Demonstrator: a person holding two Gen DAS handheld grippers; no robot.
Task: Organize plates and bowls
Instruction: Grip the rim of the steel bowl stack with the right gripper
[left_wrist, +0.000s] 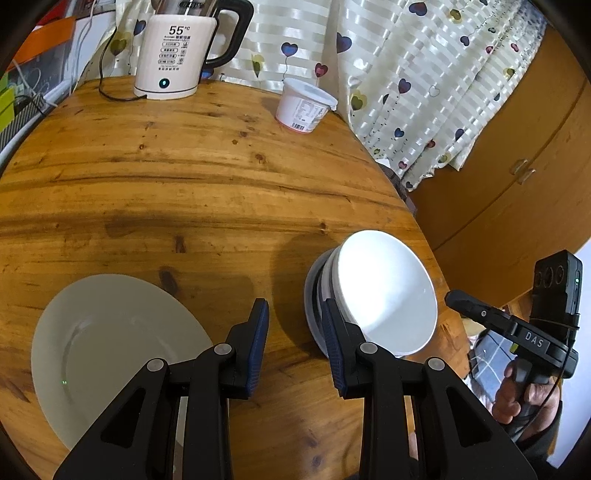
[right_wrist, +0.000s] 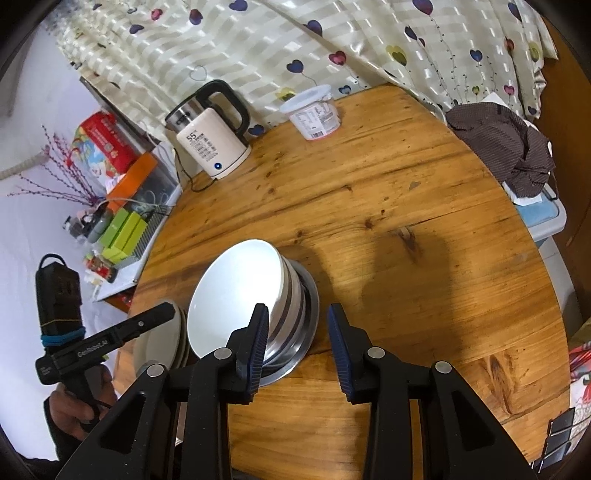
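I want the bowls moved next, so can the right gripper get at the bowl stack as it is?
Probably yes: the right gripper is open, the bowl stack sits just ahead-left, with nothing between.

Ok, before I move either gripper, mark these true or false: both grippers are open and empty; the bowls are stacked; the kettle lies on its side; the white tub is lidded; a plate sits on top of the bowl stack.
1. Both the left gripper and the right gripper are open and hold nothing. True.
2. The bowls are nested in one stack on the table. True.
3. The kettle lies on its side. False: it stands upright on its base.
4. The white tub has its lid on. True.
5. A plate sits on top of the bowl stack. False: it lies on the table beside the stack.
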